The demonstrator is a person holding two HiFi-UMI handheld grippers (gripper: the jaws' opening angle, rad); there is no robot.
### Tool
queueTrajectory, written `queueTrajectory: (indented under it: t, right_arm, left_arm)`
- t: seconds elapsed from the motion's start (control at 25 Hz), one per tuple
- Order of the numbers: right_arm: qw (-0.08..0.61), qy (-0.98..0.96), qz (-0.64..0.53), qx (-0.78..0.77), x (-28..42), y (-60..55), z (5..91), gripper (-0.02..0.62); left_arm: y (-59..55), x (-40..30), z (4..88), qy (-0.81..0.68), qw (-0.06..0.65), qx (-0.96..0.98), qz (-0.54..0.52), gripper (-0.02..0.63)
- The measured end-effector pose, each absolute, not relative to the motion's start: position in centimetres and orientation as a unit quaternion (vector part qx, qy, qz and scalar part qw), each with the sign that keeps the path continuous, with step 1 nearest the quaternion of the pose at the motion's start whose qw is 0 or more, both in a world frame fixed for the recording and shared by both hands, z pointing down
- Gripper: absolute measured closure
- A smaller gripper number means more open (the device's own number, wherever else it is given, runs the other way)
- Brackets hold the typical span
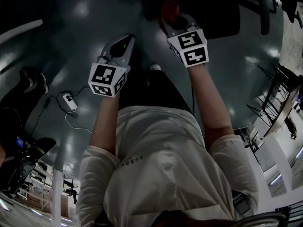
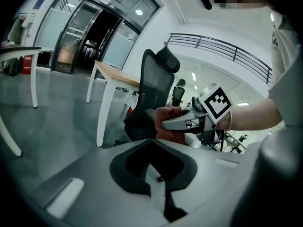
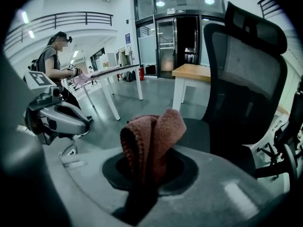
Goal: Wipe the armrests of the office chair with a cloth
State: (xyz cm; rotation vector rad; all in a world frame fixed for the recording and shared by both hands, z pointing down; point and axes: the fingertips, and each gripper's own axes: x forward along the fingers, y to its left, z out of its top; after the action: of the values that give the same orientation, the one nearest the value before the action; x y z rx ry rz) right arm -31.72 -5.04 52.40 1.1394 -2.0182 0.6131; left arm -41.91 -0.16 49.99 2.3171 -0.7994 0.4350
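Glossy grey floor (image 1: 71, 32) is filling most of the head view and reflecting the ceiling lights. Black mesh-back office chair (image 3: 246, 79) is standing right ahead of the right tool, headrest on top and seat facing the camera. In the head view the chair (image 1: 213, 8) is showing only as a dark mass at the top edge. Armrests aren't reading clearly in any view. Wooden tabletop (image 3: 194, 72) on white legs is standing just behind the chair, with glass doors (image 3: 180, 37) further back. Person in a white shirt (image 1: 165, 164) is looking steeply down, both forearms reaching forward. A second person (image 3: 52, 56) is standing well off beside another table. Left tool (image 1: 124, 40) is hovering over bare floor to the left of the chair. The left gripper view is showing its jaws clenched together with nothing between them. Right tool (image 1: 174, 19) is sitting further forward, close to the chair, and is grasping a folded reddish-brown cloth (image 3: 151, 136). The cloth is sticking up out of the jaws as a loop. From the left gripper view the cloth (image 2: 168, 126) is overlapping the chair's seat area, but I cannot tell whether it is touching. Each tool is carrying a marker cube (image 1: 191, 46) at the wrist end. White power strip (image 1: 69, 101) with its cable is lying on the floor, left of the left tool.
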Motion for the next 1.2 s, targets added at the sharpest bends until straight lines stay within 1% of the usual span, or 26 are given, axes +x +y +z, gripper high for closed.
queueTrajectory:
  t: [0.56,0.84,0.96,1.2]
  right_arm:
    - [0.356,-0.809,0.231,0.407,-30.4,4.6,52.2,0.544]
    - [0.389,-0.792,0.247,0.401,-27.9,9.3,54.0,0.545]
    - [0.376,-0.791,0.256,0.41,-26.4,10.9,53.6,0.545]
    - [0.325,-0.8,0.264,0.429,-24.9,13.7,49.1,0.545]
  left_arm:
    - [7.6,-38.0,50.1,-0.314,0.318,0.88,0.163,0.589]
    - [10.2,-37.4,49.4,-0.329,0.308,0.88,0.152,0.589]
    - [10.8,-37.3,48.1,-0.336,0.295,0.882,0.15,0.589]
    - [12.4,-37.5,44.2,-0.357,0.274,0.882,0.142,0.589]
